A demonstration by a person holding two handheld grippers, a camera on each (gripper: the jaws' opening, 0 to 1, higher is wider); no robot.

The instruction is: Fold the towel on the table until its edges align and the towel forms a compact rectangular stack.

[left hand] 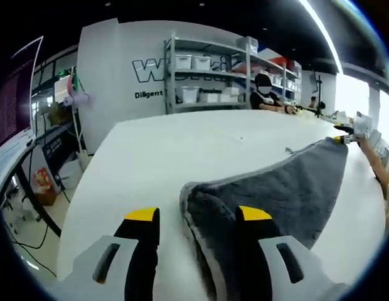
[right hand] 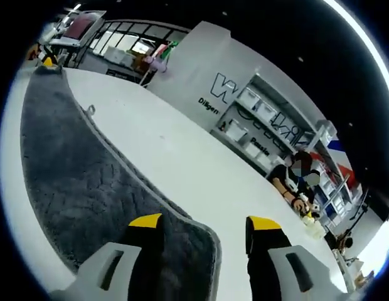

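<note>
Grey towel (left hand: 288, 188) spread on white bench (left hand: 182, 150), one corner between left tool (left hand: 197, 216) jaws, another between right tool (right hand: 204, 221) jaws. Jaws apart both sides; actual pinch unclear. Towel near edges cut off at 6 o'clock.

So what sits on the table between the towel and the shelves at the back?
Nothing: in the left gripper view, the white table runs bare from the grey towel toward the shelves.
</note>
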